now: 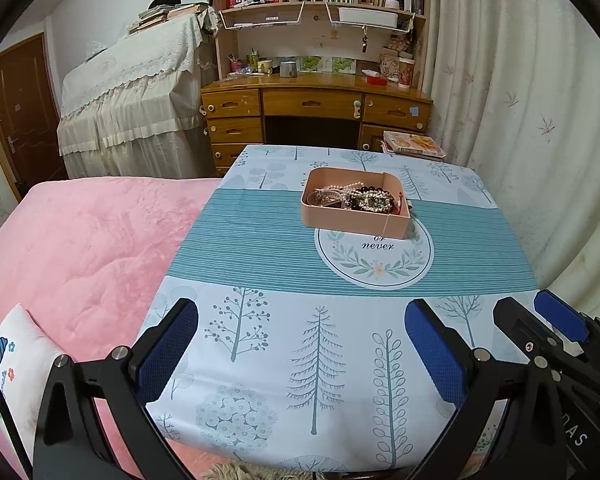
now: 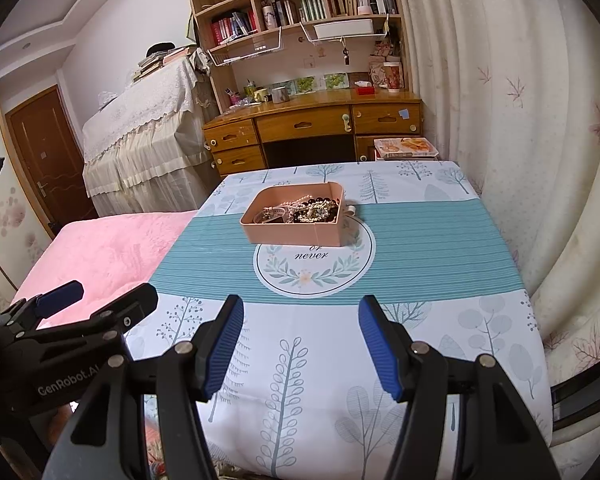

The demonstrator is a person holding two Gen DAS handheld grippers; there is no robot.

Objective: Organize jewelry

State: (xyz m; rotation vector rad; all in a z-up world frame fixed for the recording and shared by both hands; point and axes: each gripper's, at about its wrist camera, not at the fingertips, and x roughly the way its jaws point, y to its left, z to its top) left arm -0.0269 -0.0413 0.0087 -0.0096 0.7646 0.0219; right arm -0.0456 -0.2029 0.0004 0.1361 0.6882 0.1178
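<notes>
A pink box (image 1: 354,224) stands on the far half of the table, on the teal stripe of the cloth, and also shows in the right wrist view (image 2: 296,234). It holds a heap of jewelry (image 1: 360,198): pearl strands, dark beads and bracelets (image 2: 304,210). My left gripper (image 1: 300,344) is open and empty over the table's near edge. My right gripper (image 2: 300,340) is open and empty beside it, to the right. Each gripper shows at the edge of the other's view: the right one (image 1: 540,320), the left one (image 2: 100,300).
The table carries a tree-print cloth (image 1: 320,340) with a round "never" emblem (image 2: 314,266). A pink bed (image 1: 80,248) lies left. A wooden desk with bookshelves (image 1: 316,100) stands behind the table. Curtains (image 2: 540,140) hang right.
</notes>
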